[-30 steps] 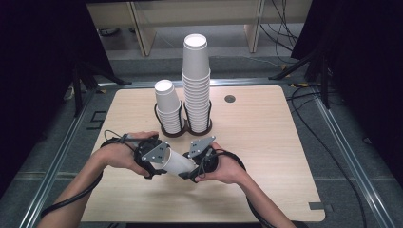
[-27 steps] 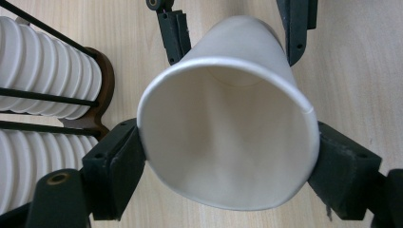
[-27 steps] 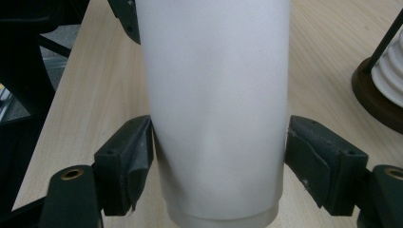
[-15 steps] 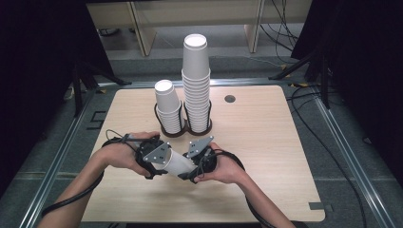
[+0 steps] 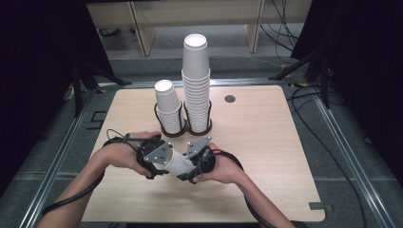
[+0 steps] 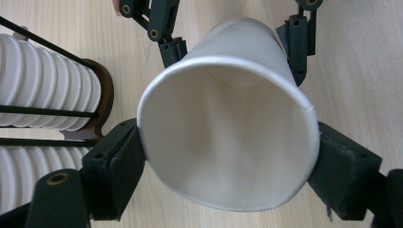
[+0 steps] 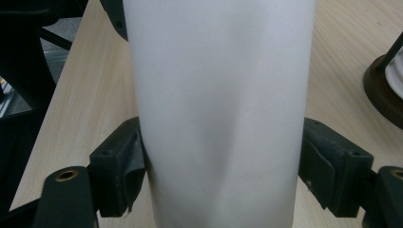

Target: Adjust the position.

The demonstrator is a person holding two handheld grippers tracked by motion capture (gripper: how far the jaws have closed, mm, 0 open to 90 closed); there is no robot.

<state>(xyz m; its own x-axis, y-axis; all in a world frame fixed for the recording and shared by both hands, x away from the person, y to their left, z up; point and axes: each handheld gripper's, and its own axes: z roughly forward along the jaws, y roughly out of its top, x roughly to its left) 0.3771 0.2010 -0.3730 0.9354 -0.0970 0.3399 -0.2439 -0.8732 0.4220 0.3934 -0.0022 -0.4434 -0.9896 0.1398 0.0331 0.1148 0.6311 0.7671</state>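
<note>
- Both jaw pairs pinch one white paper cup (image 5: 177, 164): left gripper (image 5: 153, 159) at the rim, right gripper (image 5: 197, 159) round the body.
- Squeeze lightly; the wall dents easily.

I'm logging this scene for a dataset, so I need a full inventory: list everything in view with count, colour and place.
held paper cup: one, white, lying sideways between the two grippers above the table's near middle, each gripper's jaws against its sides.
tall cup stack: one, white, upright in the right ring of the holder.
short cup stack: one, white, leaning slightly, in the left ring.
cup holder: one, dark, two rings, table centre.
table: one, light wood.
round hole: one, dark, far side of the table, right of the stacks.
left gripper: one, black, shut on the cup near its rim.
right gripper: one, black, shut on the cup's wall.
hands: two, holding the grippers.
</note>
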